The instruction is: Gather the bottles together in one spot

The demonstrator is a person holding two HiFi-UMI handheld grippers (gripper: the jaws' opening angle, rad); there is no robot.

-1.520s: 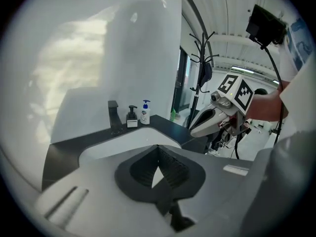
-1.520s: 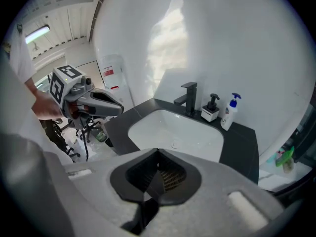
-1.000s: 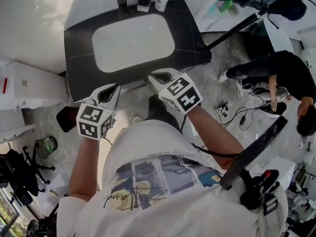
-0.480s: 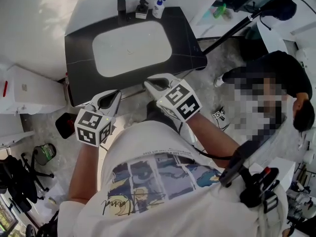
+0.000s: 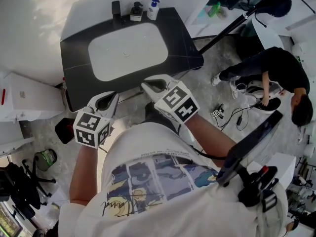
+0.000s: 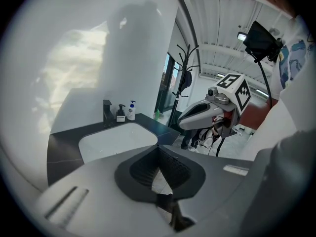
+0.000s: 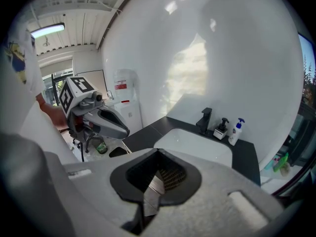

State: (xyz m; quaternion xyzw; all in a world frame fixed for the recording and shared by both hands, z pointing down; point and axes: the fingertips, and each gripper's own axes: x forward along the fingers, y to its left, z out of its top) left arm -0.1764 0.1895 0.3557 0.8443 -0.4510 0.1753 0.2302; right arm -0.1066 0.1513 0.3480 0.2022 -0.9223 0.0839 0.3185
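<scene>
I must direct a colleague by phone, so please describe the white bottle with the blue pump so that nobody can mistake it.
Find the black countertop with the white basin sunk in it. At its far edge, by the wall, stand a black tap, a squat dispenser with a black pump and, at the right end, the bottle. It alone is slim and white with a blue pump head.

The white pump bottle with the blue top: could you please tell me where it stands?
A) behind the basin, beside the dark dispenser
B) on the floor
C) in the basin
A: the white pump bottle stands beside the dark dispenser behind the basin.
</scene>
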